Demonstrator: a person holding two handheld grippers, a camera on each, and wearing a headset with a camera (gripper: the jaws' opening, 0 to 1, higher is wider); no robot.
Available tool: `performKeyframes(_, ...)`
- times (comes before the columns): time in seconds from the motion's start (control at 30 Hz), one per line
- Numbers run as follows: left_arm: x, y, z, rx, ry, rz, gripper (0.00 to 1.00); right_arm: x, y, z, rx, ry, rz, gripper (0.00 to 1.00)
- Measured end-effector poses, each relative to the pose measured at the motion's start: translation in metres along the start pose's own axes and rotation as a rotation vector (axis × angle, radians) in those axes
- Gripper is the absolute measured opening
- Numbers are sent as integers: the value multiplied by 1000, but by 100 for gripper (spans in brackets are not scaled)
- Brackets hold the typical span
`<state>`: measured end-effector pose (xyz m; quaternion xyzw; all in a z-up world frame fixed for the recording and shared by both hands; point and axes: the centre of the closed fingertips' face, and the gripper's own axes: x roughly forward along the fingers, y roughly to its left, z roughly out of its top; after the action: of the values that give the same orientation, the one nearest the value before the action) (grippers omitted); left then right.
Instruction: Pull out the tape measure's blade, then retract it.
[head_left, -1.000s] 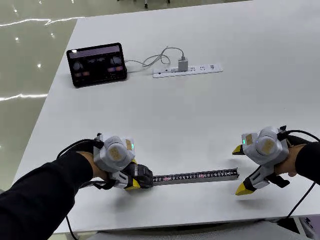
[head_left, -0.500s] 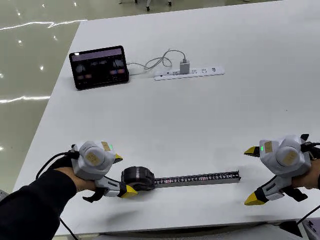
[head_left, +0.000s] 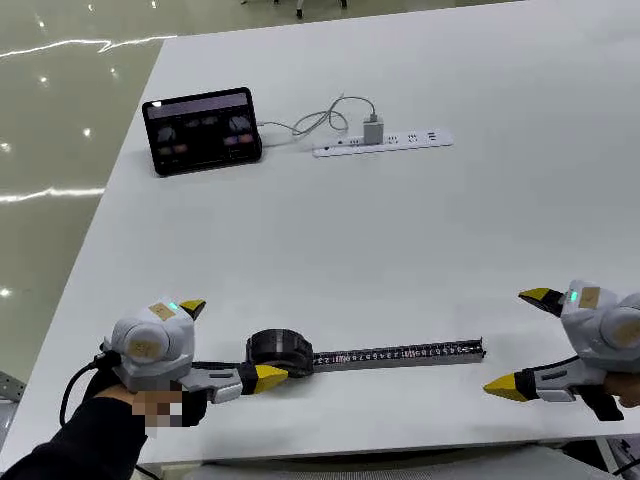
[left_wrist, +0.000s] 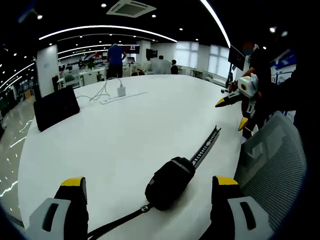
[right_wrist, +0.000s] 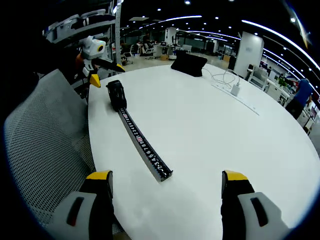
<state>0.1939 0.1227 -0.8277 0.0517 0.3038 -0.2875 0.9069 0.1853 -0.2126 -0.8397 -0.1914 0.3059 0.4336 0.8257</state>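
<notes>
Head view: tape measure (head_left: 279, 351) lies on the desk (head_left: 400, 200), blade (head_left: 400, 353) extended, probably locked

Left gripper view: left claw (left_wrist: 150, 182) released, jaws wide, case (left_wrist: 170, 182) just ahead, likely ready for retracting

Right gripper view: right claw (right_wrist: 167, 176) released near the blade's tip

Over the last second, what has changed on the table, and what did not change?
The left gripper let go of the tape measure case and drew back to the person's left, its fingers now open. The right gripper, open, moved off to the right, away from the blade tip. Case and extended blade stayed lying on the table.
</notes>
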Motion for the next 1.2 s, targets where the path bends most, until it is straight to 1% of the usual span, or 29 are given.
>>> performKeyframes(0.03, -3, 1, -1, -39, -14, 21, 100, -4, 2, -1, 13, -3, -6, 86)
performKeyframes(0.1, -6, 4, -5, -39, -19, 44, 100, -10, 3, -4, 36, -8, -24, 86)
performKeyframes(0.13, -9, 7, -12, -46, -5, 63, 100, -14, 1, -8, 54, 0, -47, 87)
performKeyframes(0.17, -11, 8, -15, -62, 2, 71, 100, -18, 1, -9, 71, -8, -55, 88)
performKeyframes(0.2, -15, 10, -21, -96, 12, 80, 100, -23, -1, -12, 102, -24, -70, 88)
performKeyframes(0.3, -23, 13, -26, -98, 5, 77, 100, -36, -3, -20, 131, -35, -106, 91)
performKeyframes(0.37, -29, 12, -24, -94, -6, 71, 100, -43, 0, -27, 136, -29, -110, 95)
performKeyframes(0.43, -33, 11, -23, -83, 3, 72, 100, -49, 2, -32, 138, -25, -119, 99)
performKeyframes(0.47, -35, 11, -24, -74, 22, 73, 100, -53, 4, -34, 147, -29, -113, 100)
performKeyframes(0.53, -38, 11, -24, -45, 25, 74, 100, -58, 6, -37, 152, -33, -114, 100)
performKeyframes(0.6, -41, 10, -24, -48, 35, 74, 100, -61, 7, -38, 155, -37, -112, 100)
performKeyframes(0.7, -46, 9, -24, -49, 35, 77, 100, -66, 7, -40, 161, -37, -119, 100)
performKeyframes(0.83, -49, 9, -25, -53, 35, 86, 100, -67, 8, -43, 168, -33, -121, 100)
performKeyframes(0.93, -48, 4, -28, -57, 50, 75, 100, -67, 8, -44, 163, -32, -125, 100)
performKeyframes(1.0, -48, 1, -30, -53, 55, 72, 100, -66, 12, -44, 162, -35, -108, 100)
performKeyframes(1.03, -49, 1, -31, -56, 55, 73, 100, -66, 12, -44, 151, -35, -112, 100)
performKeyframes(1.07, -49, 0, -31, -58, 54, 73, 100, -67, 11, -44, 144, -35, -119, 100)
performKeyframes(1.13, -50, 0, -31, -60, 53, 75, 100, -68, 10, -43, 158, -43, -120, 100)
performKeyframes(1.2, -50, 0, -30, -63, 51, 76, 100, -68, 7, -43, 154, -44, -125, 100)
